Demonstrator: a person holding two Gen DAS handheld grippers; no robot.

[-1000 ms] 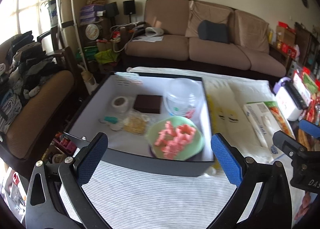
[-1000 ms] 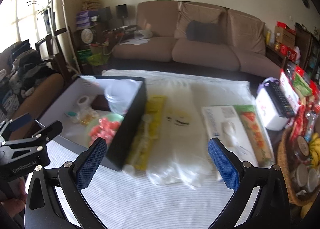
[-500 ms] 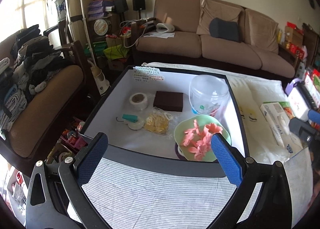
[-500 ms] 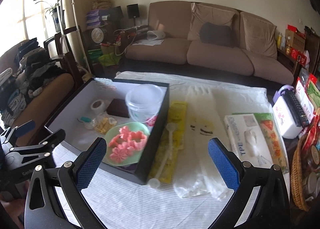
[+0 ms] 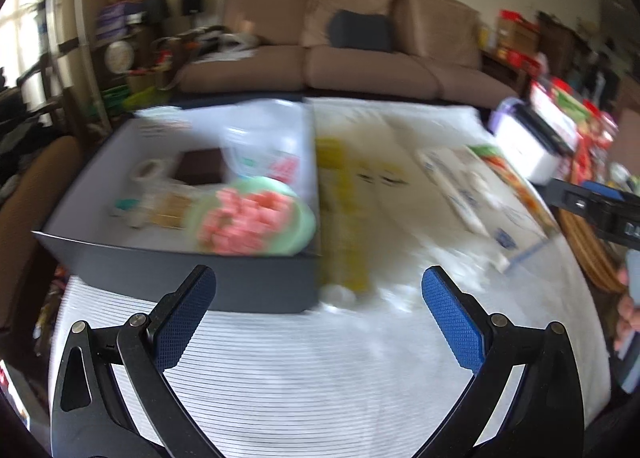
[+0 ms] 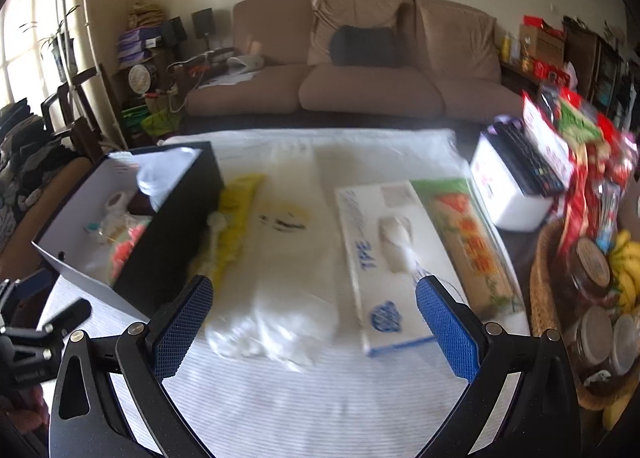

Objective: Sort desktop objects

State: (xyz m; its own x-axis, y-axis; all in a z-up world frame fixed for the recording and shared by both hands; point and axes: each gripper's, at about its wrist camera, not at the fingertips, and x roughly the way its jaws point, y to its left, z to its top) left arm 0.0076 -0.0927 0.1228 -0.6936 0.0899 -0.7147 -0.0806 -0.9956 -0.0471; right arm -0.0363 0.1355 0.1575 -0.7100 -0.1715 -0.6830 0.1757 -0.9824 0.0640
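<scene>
A black box (image 5: 192,278) with a white inside stands on the left of the striped tablecloth. It holds a green plate of pink pieces (image 5: 256,222), a brown block (image 5: 200,166), a tape roll (image 5: 146,170) and a clear tub (image 5: 256,150). Along its right wall lies a yellow packet (image 5: 340,218), then white plastic bags (image 6: 292,258) and a white-and-blue glove box (image 6: 380,254). My left gripper (image 5: 318,286) is open and empty in front of the box's near right corner. Over the bags my right gripper (image 6: 314,294) hovers, open and empty. Both views are blurred.
A green-and-orange packet (image 6: 468,234) lies right of the glove box. A white box with a remote (image 6: 512,182), snack bags (image 6: 580,146) and a wicker basket (image 6: 540,290) with jars and bananas crowd the right edge. A sofa (image 6: 360,86) stands beyond the table.
Both views have swung to the right. The left gripper has moved from in front of the box's middle to its near right corner. Both grippers stay open and empty.
</scene>
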